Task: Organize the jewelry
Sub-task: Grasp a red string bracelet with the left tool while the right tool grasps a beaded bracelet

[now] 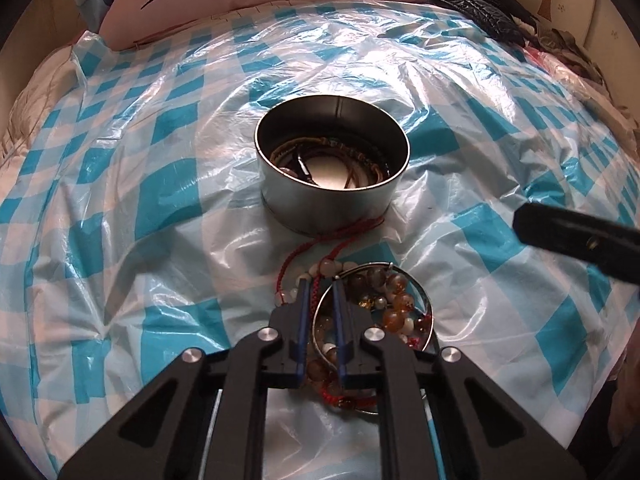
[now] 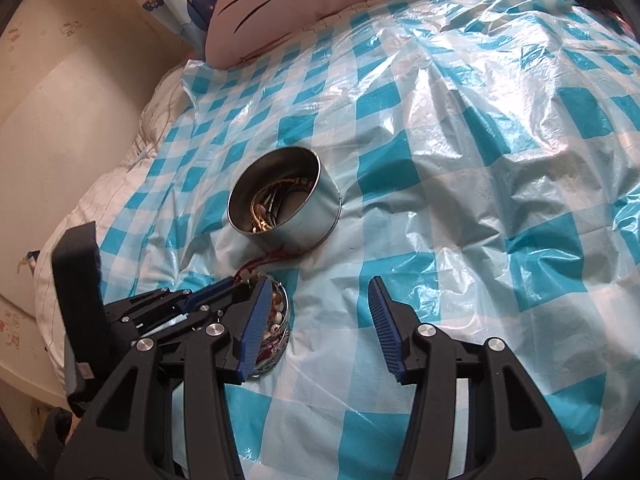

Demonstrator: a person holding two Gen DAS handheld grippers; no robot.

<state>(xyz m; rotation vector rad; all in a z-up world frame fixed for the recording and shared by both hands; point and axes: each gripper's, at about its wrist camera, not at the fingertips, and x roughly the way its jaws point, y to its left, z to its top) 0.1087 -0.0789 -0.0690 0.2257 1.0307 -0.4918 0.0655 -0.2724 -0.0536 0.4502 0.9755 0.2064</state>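
With the left gripper [image 1: 320, 286] nearly closed around the silver bangle [image 1: 416, 292] at lower centre and the right gripper [image 2: 316, 316] open and empty, tangled red cord [image 1: 320, 240] may drag beads off short of the tin [image 1: 332, 200].

Both the left gripper [image 1: 320, 284] and right gripper [image 2: 320, 280] are matte black linkage frames with triangular cut-outs, round silver pivot screws and narrow blue ribbed finger pads [image 2: 384, 320] filling each frame's lower half.
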